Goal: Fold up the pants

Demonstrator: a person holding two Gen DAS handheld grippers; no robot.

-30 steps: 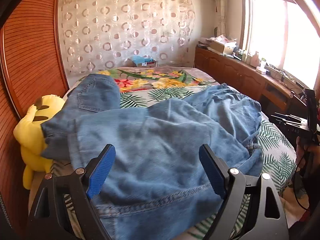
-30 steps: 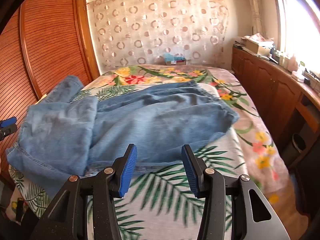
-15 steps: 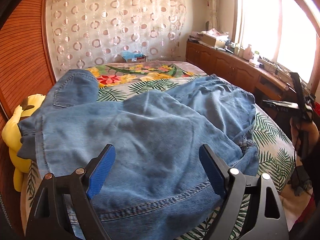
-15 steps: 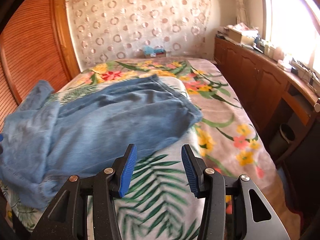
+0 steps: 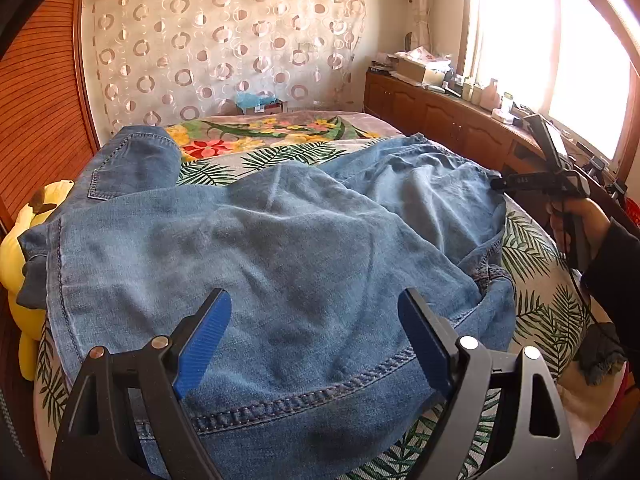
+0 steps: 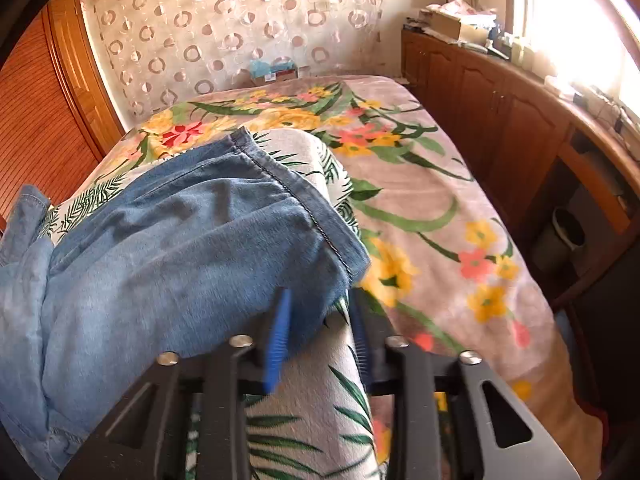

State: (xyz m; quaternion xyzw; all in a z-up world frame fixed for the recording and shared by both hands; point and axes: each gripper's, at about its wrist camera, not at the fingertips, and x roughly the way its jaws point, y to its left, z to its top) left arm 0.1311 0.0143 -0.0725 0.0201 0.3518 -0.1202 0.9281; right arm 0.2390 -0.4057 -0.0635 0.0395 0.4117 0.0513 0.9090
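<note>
Faded blue denim pants (image 5: 288, 248) are spread rumpled across the floral bed cover (image 6: 420, 208), one leg folded over, orange-stitched hems showing. The left gripper (image 5: 316, 336) is held spread above the denim. The right gripper (image 6: 320, 332), its jaws just closing, is blurred at the leg's hem corner; whether cloth is pinched cannot be told.

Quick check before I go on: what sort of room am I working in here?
A bedroom, most likely: the jeans lie on a bed with a floral blanket, a yellow plush toy sits beside it, and wooden cabinets run under a sunny window.
</note>
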